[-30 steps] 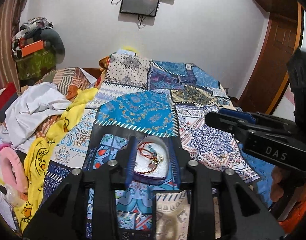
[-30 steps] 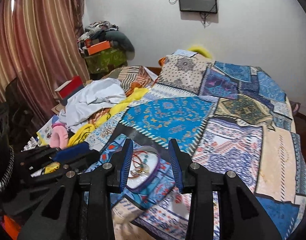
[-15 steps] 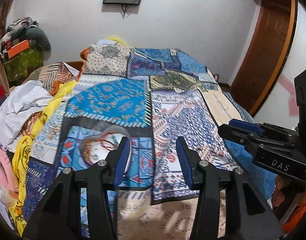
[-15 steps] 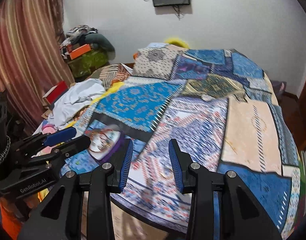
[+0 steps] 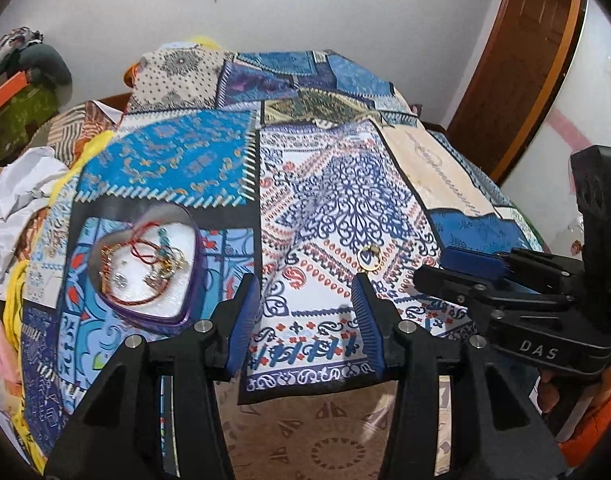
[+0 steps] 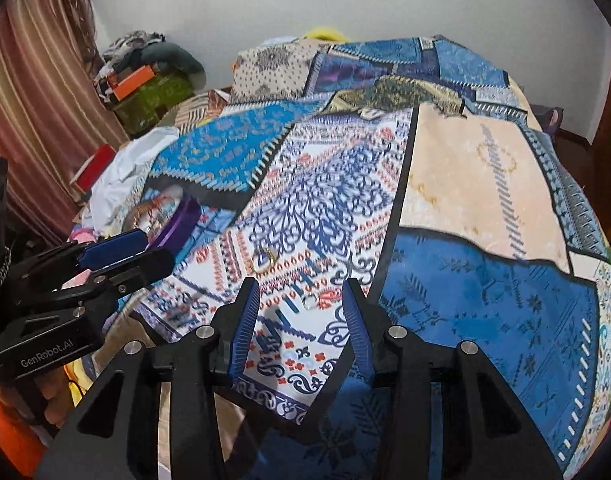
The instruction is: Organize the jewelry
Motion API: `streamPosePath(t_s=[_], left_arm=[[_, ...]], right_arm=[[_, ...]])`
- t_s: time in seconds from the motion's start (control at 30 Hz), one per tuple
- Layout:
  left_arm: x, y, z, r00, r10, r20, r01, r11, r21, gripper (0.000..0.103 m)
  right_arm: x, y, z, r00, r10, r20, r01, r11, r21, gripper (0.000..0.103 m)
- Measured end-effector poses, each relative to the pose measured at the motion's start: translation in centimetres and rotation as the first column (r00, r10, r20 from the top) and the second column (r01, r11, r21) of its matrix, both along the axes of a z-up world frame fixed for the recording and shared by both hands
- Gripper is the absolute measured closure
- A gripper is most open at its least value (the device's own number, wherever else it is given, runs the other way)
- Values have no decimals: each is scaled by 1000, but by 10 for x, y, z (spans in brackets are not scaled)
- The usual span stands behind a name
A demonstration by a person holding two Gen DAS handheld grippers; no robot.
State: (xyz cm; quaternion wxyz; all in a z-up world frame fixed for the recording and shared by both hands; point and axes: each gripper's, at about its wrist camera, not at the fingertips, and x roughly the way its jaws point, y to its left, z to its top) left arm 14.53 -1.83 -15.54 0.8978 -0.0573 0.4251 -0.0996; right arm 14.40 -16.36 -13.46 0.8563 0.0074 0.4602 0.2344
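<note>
A purple heart-shaped box lies open on the patterned bedspread, holding red cord bracelets, beads and small earrings. It also shows in the right wrist view. A gold ring lies on the white and blue patch, just beyond my left gripper's right finger; it also shows in the right wrist view. A small silver piece lies between my right gripper's fingers. My left gripper is open and empty, right of the box. My right gripper is open and empty above the bedspread.
A patchwork bedspread covers the bed. White and yellow clothes pile at the left edge. A wooden door stands at the right. Boxes and bags stack by the curtain.
Both grippers have swung right, away from the heart box, which was between their fingers a second ago. The gold ring has come into view. Both stayed open.
</note>
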Motion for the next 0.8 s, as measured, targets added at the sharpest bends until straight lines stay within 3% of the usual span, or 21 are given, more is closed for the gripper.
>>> streamPosePath(t_s=[0.3, 0.37, 0.43, 0.6, 0.8], left_arm=[[5, -8, -8, 999, -36, -3, 36, 999, -5, 56], [6, -10, -8, 999, -46, 6, 46, 999, -4, 61], [8, -13, -9, 998, -56, 3, 56, 998, -7, 68], [15, -19, -12, 997, -81, -9, 81, 996, -29, 72], [20, -30, -16, 993, -118, -29, 117, 992, -45, 72]], right_arm=[[-4, 7, -10, 997, 58, 51, -54, 995, -83, 64], [-6, 6, -11, 997, 53, 63, -47, 995, -87, 65], [-5, 6, -12, 997, 43, 69, -36, 995, -95, 73], [-1, -2, -14, 997, 31, 73, -25, 996, -83, 93], [-2, -7, -10, 997, 32, 70, -29, 999, -46, 94]])
